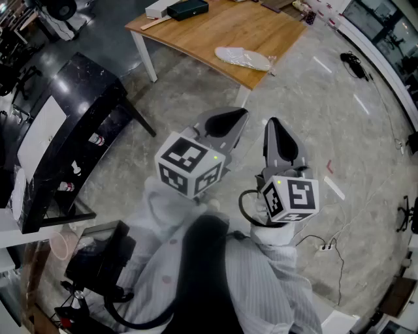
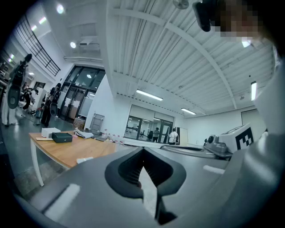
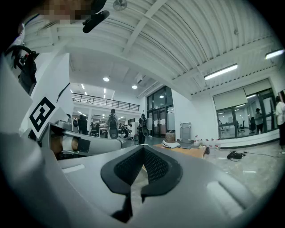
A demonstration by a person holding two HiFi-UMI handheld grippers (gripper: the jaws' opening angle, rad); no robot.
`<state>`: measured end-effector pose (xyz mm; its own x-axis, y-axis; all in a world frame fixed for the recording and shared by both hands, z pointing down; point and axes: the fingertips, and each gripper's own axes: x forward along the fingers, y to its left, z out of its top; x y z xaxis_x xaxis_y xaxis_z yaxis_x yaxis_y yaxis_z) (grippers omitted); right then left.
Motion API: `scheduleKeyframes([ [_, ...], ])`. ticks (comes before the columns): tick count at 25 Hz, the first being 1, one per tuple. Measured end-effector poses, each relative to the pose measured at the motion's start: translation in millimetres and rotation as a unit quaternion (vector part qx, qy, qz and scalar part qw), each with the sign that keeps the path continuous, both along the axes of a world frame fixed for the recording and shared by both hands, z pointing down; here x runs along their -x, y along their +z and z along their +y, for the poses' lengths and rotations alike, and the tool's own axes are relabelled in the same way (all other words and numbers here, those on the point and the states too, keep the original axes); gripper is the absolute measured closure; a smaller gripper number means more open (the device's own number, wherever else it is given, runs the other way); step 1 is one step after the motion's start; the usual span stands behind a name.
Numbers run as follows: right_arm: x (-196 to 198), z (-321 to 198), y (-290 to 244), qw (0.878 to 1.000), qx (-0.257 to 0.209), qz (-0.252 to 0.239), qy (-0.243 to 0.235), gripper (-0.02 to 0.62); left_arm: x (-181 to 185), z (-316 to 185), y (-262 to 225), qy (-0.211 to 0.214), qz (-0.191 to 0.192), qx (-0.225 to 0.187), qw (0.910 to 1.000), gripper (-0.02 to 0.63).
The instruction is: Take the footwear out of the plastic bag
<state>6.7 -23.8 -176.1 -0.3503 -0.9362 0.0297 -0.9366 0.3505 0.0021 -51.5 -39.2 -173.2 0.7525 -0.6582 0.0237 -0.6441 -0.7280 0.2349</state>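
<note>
Left gripper (image 1: pixel 230 119), right gripper (image 1: pixel 274 127) both closed, empty. We spot clear plastic bag of white footwear (image 1: pixel 243 59) well ahead on wooden table (image 1: pixel 215 26), lying crosswise; left seems nearer.

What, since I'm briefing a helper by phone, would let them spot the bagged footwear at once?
Find the light wooden table with white legs. Near its curved front edge lies the plastic bag, a flat, see-through wrap around pale footwear. Its neighbours, a dark box and a white box at the far left, are rigid and square-cornered.
</note>
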Motion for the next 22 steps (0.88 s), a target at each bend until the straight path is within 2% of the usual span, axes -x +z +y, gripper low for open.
scheduleKeyframes([
  [14,-6.7,-8.7,0.4,1.0,0.002,-0.008,-0.007,0.583,-6.7,-12.0,3.9,0.0,0.001,0.006,1.0,0.607],
  [19,-21.4,-13.3,7.0,1.0,0.01,-0.023,-0.012,0.583,-13.9,-18.7,11.4,-0.005,0.018,0.028,0.9994,0.607],
  [22,-29.1,-16.3,13.5,0.998,0.017,-0.049,-0.02,0.583,-14.6,-23.8,20.5,-0.006,0.03,0.045,0.9985,0.607],
])
